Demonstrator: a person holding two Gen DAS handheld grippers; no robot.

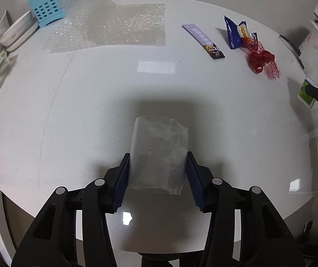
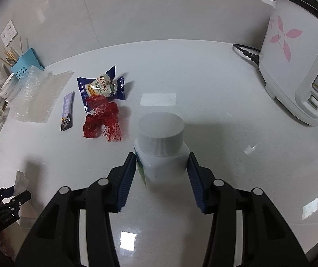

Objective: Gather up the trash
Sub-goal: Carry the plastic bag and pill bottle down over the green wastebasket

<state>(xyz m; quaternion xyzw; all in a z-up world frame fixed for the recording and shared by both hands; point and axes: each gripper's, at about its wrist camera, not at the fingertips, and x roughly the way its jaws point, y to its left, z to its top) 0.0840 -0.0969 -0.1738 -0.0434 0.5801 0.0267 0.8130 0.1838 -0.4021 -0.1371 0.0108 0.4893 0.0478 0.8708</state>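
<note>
Between the left claw [image 1: 157, 159] pads sits a clear wrapper [image 1: 159, 153], touching both.

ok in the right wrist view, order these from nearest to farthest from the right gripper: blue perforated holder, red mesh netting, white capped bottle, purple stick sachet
1. white capped bottle: between the right gripper fingers, centre.
2. red mesh netting: just beyond, to the left.
3. purple stick sachet: further left of the netting.
4. blue perforated holder: far left, by the wall.
</note>
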